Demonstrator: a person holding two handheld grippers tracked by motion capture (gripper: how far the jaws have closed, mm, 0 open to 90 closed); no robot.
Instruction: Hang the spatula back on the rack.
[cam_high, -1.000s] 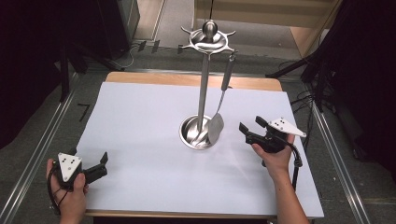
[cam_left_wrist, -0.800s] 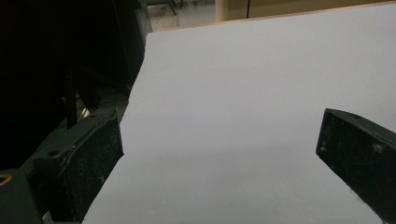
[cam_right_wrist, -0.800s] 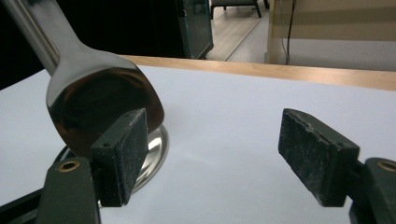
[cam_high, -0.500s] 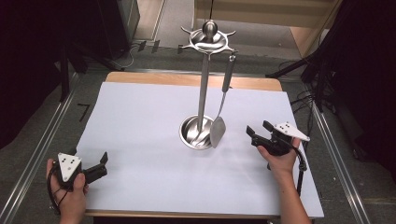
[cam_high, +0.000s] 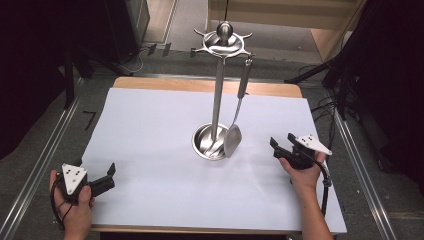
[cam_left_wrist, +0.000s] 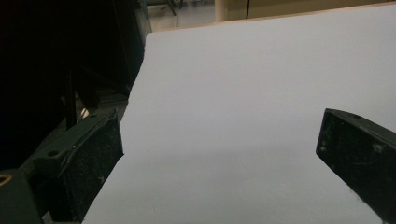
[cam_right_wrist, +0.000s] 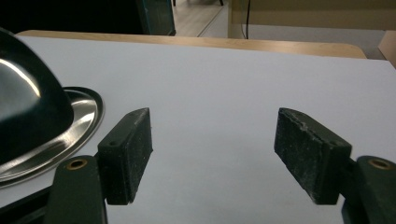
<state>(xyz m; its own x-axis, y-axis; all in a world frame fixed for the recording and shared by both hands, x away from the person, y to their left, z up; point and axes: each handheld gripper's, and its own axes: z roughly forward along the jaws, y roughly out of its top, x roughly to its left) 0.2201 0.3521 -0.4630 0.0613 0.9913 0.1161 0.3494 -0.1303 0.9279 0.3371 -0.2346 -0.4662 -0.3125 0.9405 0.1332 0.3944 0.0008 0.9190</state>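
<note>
A steel utensil stand (cam_high: 216, 95) rises from its round base (cam_high: 202, 145) at the table's middle. A steel spoon (cam_high: 233, 141) hangs from a hook on the stand's crown (cam_high: 223, 44), its bowl down beside the base. In the right gripper view the spoon's shiny bowl (cam_right_wrist: 25, 112) and the base rim (cam_right_wrist: 86, 123) lie at the left. My right gripper (cam_high: 281, 143) (cam_right_wrist: 215, 149) is open, a short way right of the spoon, holding nothing. My left gripper (cam_high: 107, 178) (cam_left_wrist: 224, 149) is open over the front left corner of the table, far from the stand.
A white sheet (cam_high: 160, 130) covers the table, with a wooden strip (cam_high: 165, 84) at the far edge. Metal rails (cam_high: 45, 160) run along both sides. Dark equipment and cables stand beyond the table. A cable (cam_high: 327, 182) trails from the right gripper.
My right gripper has drawn back to the right, away from the spoon's bowl. The spoon hangs a little differently. The left gripper has stayed put.
</note>
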